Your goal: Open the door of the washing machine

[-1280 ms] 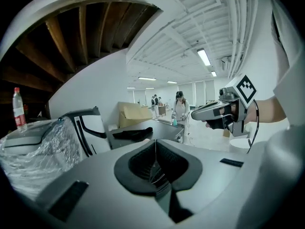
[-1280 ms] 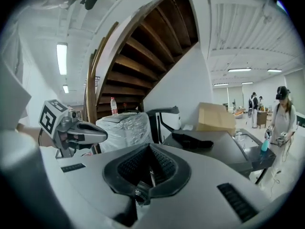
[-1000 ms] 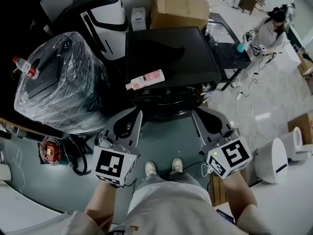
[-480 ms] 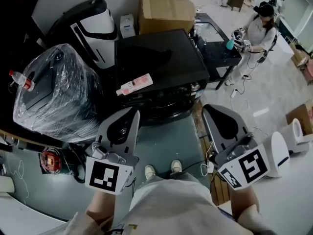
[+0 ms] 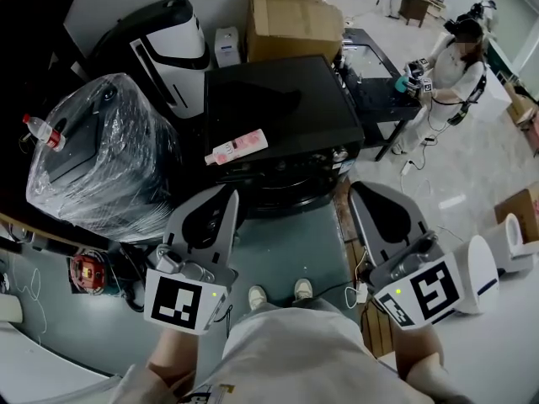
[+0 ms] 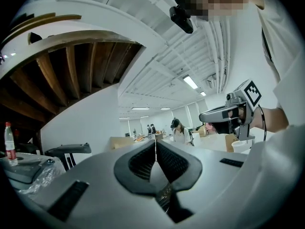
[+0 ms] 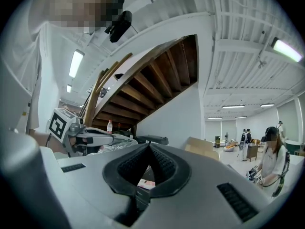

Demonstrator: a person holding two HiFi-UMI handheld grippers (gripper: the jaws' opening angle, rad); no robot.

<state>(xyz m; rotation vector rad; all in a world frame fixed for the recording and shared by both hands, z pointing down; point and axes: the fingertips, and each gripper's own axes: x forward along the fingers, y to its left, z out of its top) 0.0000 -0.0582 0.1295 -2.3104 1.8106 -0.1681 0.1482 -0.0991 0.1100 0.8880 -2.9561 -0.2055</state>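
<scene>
Head view looks steeply down on a black washing machine (image 5: 282,108) that stands on the floor in front of the person, its front panel turned toward the person's shoes (image 5: 282,290); from this angle the door itself cannot be made out. A pink packet (image 5: 237,146) lies on the machine's top near the front left corner. The left gripper (image 5: 230,195) and the right gripper (image 5: 360,192) are held level, well apart from each other, on either side of the machine's front and short of it, touching nothing. In the left gripper view the two dark pads meet at their tips with nothing between them, so that gripper is clenched and empty; the right gripper view shows the same, its pads pressed together on nothing. At the machine's left stands a plastic-wrapped appliance (image 5: 101,154) with a red-capped bottle (image 5: 44,131) at its top's left edge. A cardboard box (image 5: 295,23) sits behind the machine, and a black table (image 5: 379,82) stands at its right, where another person (image 5: 455,66) is working.
</scene>
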